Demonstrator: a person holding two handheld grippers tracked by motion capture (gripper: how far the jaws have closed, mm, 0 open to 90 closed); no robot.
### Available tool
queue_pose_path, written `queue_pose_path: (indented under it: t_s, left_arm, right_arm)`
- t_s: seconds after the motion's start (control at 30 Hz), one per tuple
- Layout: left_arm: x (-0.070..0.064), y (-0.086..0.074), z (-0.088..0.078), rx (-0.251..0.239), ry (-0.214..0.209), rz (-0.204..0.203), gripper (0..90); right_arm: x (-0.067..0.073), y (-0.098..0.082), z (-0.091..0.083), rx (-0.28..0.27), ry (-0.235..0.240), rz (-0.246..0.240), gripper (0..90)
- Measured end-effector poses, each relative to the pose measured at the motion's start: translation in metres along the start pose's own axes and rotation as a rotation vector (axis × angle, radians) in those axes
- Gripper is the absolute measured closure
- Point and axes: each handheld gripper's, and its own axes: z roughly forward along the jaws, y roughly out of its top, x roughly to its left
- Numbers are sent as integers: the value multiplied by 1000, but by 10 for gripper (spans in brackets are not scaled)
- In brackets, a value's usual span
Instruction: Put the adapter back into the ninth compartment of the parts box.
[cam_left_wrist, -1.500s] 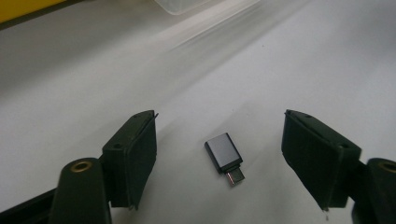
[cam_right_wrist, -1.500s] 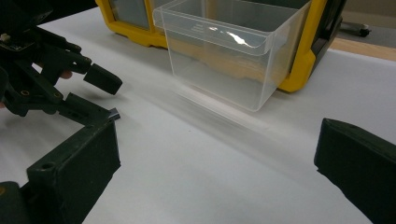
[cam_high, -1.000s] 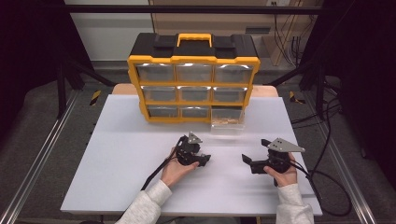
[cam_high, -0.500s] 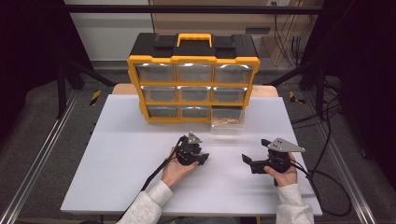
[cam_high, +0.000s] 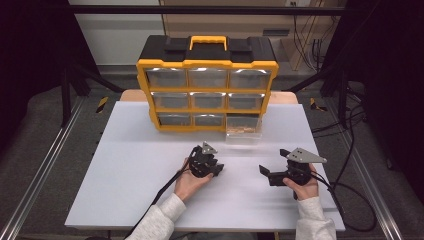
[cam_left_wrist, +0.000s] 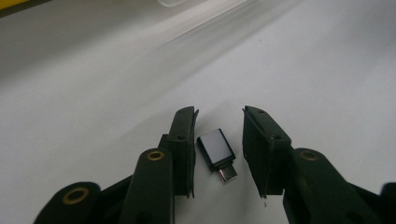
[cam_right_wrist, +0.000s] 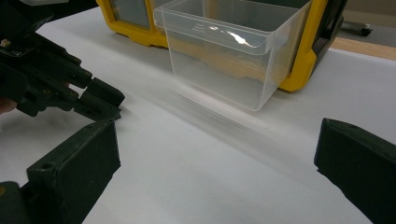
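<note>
The left gripper (cam_left_wrist: 218, 154) – jaws just closing, pads not yet pressing – straddles the small grey USB adapter (cam_left_wrist: 217, 153) lying flat on the white table (cam_high: 130, 170), while the right gripper (cam_right_wrist: 215, 172) stands spread wide, facing the pulled-out clear drawer (cam_right_wrist: 229, 51) of the yellow organizer (cam_high: 207, 85).

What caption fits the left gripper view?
Left gripper, jaws just closing, brackets a small grey USB adapter lying on the white table.

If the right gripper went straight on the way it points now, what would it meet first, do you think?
Probably the clear drawer pulled out of the yellow organizer; the white table before it looks free, though depth is unclear.
</note>
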Motion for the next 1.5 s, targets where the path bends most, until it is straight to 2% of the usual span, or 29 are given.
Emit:
queue_pose_path:
  t_s: [0.63, 1.2, 1.5]
  left_arm:
    - [-1, 0, 0, 15, 27, 20, 752]
    - [-2, 0, -1, 22, 32, 58, 762]
    - [-1, 2, -7, 4, 11, 54, 762]
  right_arm:
    - [0, 0, 0, -1, 2, 0, 5]
    - [0, 0, 0, 2, 5, -1, 5]
    - [0, 0, 0, -1, 10, -3, 5]
